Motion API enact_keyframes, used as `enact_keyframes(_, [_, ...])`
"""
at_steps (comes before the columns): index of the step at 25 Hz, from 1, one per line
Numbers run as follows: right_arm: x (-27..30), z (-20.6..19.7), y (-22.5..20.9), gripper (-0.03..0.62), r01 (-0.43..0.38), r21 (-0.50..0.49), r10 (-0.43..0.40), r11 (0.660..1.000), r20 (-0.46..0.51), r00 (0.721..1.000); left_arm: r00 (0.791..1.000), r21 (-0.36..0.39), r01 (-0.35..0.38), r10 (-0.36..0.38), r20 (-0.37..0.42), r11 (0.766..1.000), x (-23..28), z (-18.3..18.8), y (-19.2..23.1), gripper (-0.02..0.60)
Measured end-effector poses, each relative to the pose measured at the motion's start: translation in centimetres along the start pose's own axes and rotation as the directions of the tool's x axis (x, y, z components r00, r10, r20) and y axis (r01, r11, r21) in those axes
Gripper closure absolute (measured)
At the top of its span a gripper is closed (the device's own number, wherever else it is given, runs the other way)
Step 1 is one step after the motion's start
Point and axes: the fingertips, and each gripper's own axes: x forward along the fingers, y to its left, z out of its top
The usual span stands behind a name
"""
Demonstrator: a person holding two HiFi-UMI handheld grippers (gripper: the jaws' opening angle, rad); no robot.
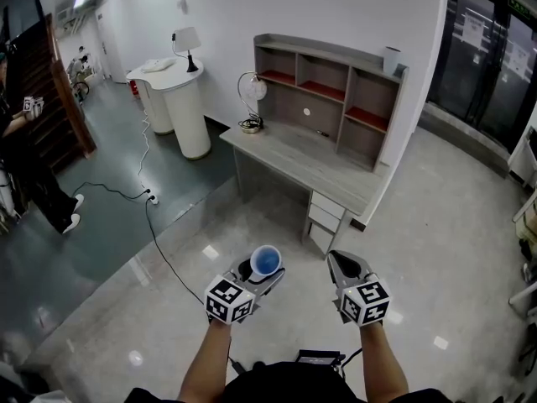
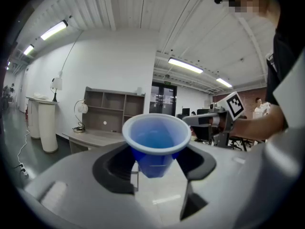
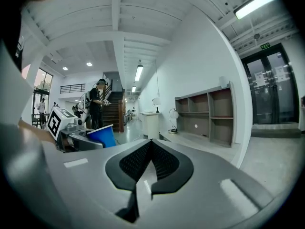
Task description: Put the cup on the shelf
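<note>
On a pale tiled floor, well short of the desk [image 1: 294,162], a person carries a gripper in each hand. At the head view's left edge stands a bystander [image 1: 29,158] in dark clothes. Next comes a white rounded counter [image 1: 180,107] bearing a table lamp [image 1: 186,42], and a black cable [image 1: 159,250] trails across the floor. The desk and its open-fronted shelf [image 1: 327,86] stand against the white wall, with dark glass doors [image 1: 487,49] at far right. A curved desk lamp [image 1: 250,99] sits at the desk's left end, and a white cylinder [image 1: 392,60] tops the shelf's right corner.

Low in the frame, the left gripper [image 1: 262,274] holds the blue cup [image 1: 266,261] upright, its mouth open to the camera above and well apart from the shelf. Only the left gripper view shows the grip itself. There the jaws stand fairly wide, pressed against the cup's tapered body on either side, with the rim above them and floor visible beneath. That view also takes in ceiling strip lights, which the head view misses.

To the right, the right gripper [image 1: 340,263] rides level with its partner. Its own view shows the ribbed pads [image 3: 164,161] closed tip to tip. The same view catches the cup side-on at left and the bystander at full height before a staircase [image 3: 116,111].
</note>
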Motion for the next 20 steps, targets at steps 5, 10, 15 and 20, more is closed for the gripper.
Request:
enact_keyframes(5, [-0.31,-0.32,0.22,0.582,-0.003,0.001,0.003,1.000,-0.001,1.000,1.000,-0.009,-0.007,0.007,-0.002,1.000,-0.18,-0.50,-0.07,0.318])
enact_keyframes(10, [-0.51,-0.17,-0.05,0.582,-0.003,0.004,0.003,1.000,0.001,1.000,1.000,-0.011,-0.006,0.006,-0.003,1.000,-0.05,-0.49,-0.25,0.318])
enact_keyframes(15, [-0.77,0.00,-0.02,0.582,-0.009,0.005,0.009,1.000,0.008,1.000,1.000,-0.006,-0.012,0.012,0.002,1.000,-0.13,-0.32,-0.41,0.318])
enact_keyframes(20, [-1.00,-0.13,-0.61,0.582,-0.017,0.010,0.017,1.000,0.012,1.000,1.000,-0.007,-0.018,0.018,-0.005,1.000,0.28,-0.58,-0.74,0.318])
